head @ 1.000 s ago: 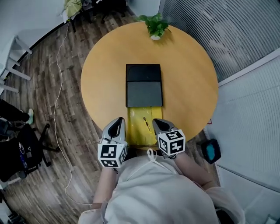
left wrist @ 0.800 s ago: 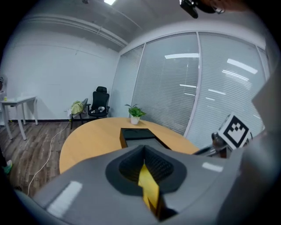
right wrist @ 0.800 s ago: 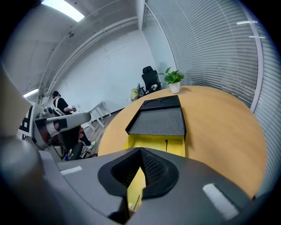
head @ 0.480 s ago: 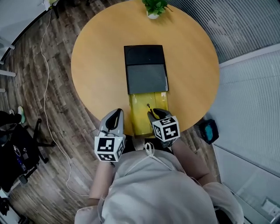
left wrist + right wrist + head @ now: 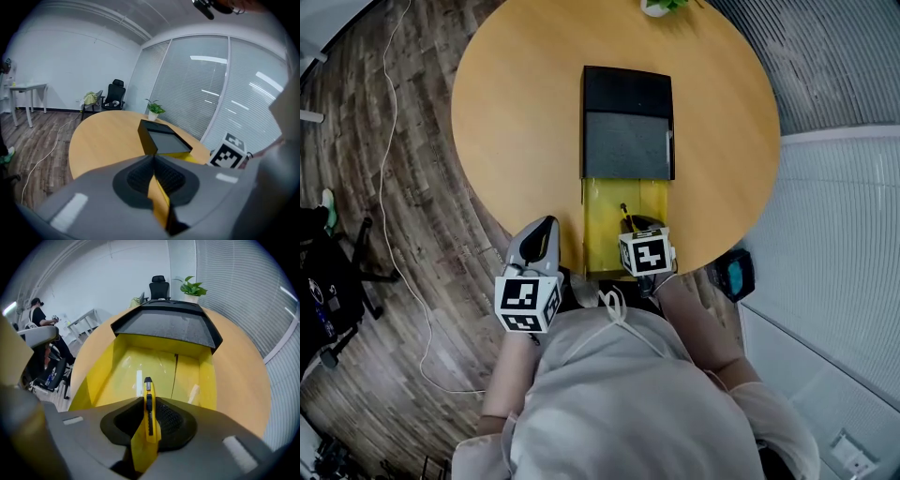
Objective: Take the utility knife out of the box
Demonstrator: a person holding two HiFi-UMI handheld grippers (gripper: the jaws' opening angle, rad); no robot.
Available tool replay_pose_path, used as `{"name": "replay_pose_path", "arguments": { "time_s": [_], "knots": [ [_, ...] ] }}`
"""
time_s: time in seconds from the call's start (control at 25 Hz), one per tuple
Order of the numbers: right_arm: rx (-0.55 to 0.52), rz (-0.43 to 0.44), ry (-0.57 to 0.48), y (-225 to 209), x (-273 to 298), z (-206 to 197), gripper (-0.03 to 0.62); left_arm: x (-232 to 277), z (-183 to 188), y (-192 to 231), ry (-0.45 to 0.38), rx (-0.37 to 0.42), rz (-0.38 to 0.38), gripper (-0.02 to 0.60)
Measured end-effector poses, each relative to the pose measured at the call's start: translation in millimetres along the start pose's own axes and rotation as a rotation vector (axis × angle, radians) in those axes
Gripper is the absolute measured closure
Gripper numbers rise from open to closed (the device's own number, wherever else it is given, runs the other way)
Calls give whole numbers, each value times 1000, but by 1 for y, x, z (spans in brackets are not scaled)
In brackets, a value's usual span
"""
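Utility knife box [image 5: 628, 131]: on table [image 5: 516, 112], yellow tray [image 5: 602, 225] slid out toward the person.
Left hand-held gripper [image 5: 153, 158]: clenched, empty, beside the box.
Right hand-held gripper [image 5: 639, 225]: nearer; jaws just been opening, straddling the knife, unclamped.
Utility knife [image 5: 148, 399]: in tray, lengthwise, aligned with that gap.

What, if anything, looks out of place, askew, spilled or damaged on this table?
Nothing is spilled or damaged. The one oddity is that the box stands open. Its yellow tray is slid out to about the near edge of the table, with the knife in it.
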State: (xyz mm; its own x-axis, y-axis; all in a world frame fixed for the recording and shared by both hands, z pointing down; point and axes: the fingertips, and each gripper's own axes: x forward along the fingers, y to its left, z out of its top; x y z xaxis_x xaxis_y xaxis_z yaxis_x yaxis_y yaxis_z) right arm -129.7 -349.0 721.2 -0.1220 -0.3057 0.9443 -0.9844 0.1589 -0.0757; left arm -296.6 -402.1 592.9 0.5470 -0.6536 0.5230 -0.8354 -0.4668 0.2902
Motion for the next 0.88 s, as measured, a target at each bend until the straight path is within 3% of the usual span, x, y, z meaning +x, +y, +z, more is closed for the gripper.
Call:
{"name": "replay_pose_path", "arguments": {
  "time_s": [0.2,0.52,0.64,0.88],
  "knots": [
    [-83,-9,13,-3,8,0,516,4,-3,5,-6,-14,15,575],
    [-39,35,13,5,-8,-2,530,-7,12,-3,-18,9,-3,575],
    [-12,67,-51,5,-23,9,530,-5,22,-11,-29,32,-14,575],
    [-9,71,-279,-2,-85,51,530,-7,49,-39,-68,94,-57,575]
  ]
}}
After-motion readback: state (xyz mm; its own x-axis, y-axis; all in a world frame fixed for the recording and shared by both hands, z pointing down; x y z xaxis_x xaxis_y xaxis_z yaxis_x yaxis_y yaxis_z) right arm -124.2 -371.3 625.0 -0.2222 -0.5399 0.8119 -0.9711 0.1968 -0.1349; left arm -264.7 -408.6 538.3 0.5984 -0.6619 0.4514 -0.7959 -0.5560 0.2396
